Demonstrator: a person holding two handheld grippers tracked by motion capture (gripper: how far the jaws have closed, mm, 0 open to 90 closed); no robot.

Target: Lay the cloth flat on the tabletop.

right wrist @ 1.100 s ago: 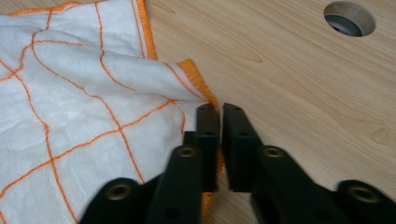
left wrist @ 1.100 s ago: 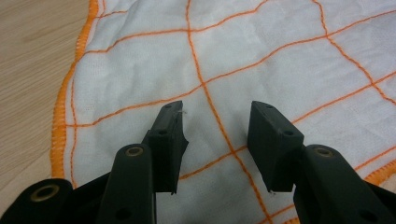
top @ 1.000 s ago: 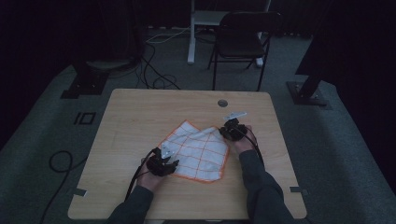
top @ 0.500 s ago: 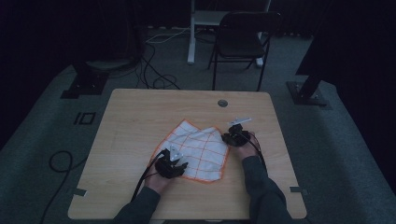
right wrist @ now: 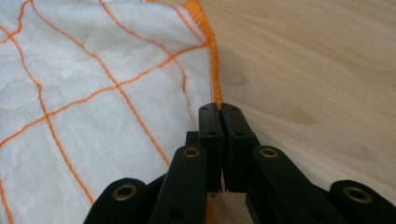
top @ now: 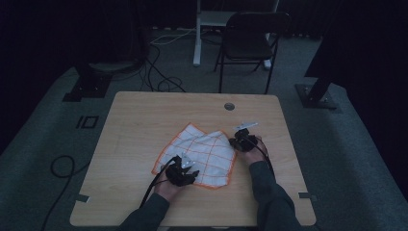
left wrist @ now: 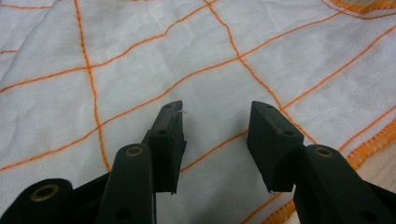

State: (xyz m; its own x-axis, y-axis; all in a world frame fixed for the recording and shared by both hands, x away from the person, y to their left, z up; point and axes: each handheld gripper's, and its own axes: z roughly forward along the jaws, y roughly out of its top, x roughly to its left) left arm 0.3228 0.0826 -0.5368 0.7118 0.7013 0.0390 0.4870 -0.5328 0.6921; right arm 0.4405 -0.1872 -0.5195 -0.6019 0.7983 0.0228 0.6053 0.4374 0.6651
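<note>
A white cloth (top: 207, 151) with an orange grid and orange hem lies slightly rumpled on the wooden table (top: 144, 120). My left gripper (top: 184, 164) hovers open over the cloth's near left part. In the left gripper view its jaws (left wrist: 215, 112) stand apart just above the cloth (left wrist: 140, 70), with nothing between them. My right gripper (top: 239, 141) is at the cloth's right edge. In the right gripper view it (right wrist: 219, 108) is shut on the orange hem of the cloth (right wrist: 93, 93), with bare table (right wrist: 303, 70) to its right.
A round cable hole (top: 229, 106) sits near the table's far edge. Behind the table stand a dark folding chair (top: 252, 41) and a white post, with cables (top: 159, 72) on the floor. Black stand bases (top: 91, 82) flank the table.
My left gripper has slid to the right, farther over the cloth's near part. My right gripper has drawn slightly nearer along the cloth's right edge.
</note>
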